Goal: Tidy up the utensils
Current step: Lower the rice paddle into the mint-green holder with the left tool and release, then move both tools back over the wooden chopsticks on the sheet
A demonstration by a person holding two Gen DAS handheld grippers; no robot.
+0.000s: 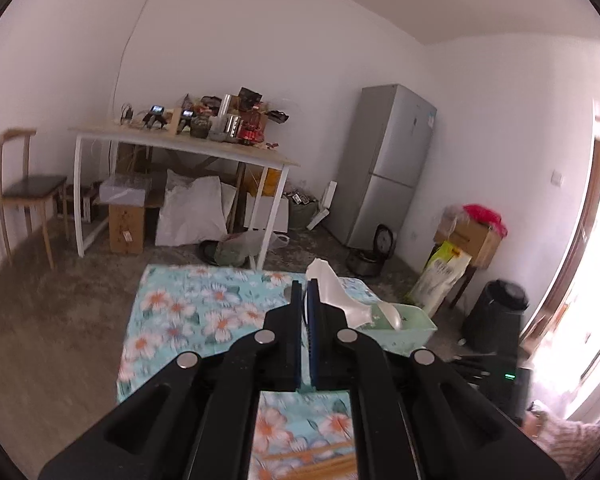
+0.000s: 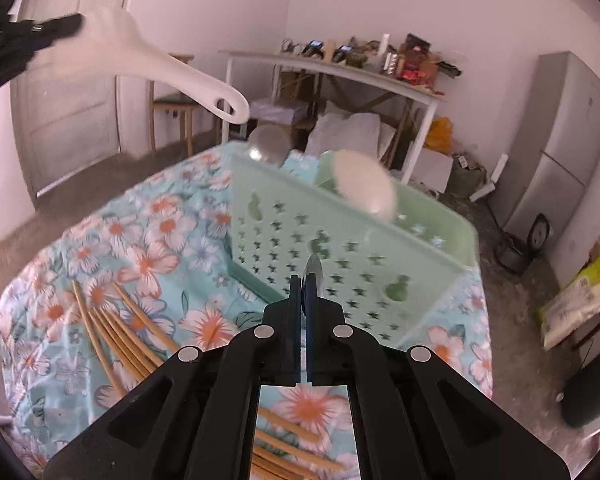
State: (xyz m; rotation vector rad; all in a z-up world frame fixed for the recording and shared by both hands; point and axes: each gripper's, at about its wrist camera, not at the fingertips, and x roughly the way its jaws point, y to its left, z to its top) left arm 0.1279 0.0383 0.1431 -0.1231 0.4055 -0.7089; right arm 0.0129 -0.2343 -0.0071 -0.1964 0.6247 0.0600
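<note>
Basket [image 2: 340,240] was the target for both of your loads: it stood on the floral cloth just ahead of the right gripper [image 2: 303,280], which was pinching a metal spoon [image 2: 314,270] pointing at its perforated wall. Your left gripper [image 2: 66,26] was clamped on the white rice paddle [image 2: 168,68], farther off and higher, handle slanting down toward the basket, while the chopsticks [image 2: 116,332] lay loose on the cloth.

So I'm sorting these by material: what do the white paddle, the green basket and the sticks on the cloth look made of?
White paddle: likely plastic, a smooth matte moulded piece with a hanging hole. Green basket: plastic, thin pale walls with punched cut-outs. Sticks: apparently bamboo or wood, tan and unpainted, probably chopsticks.
</note>
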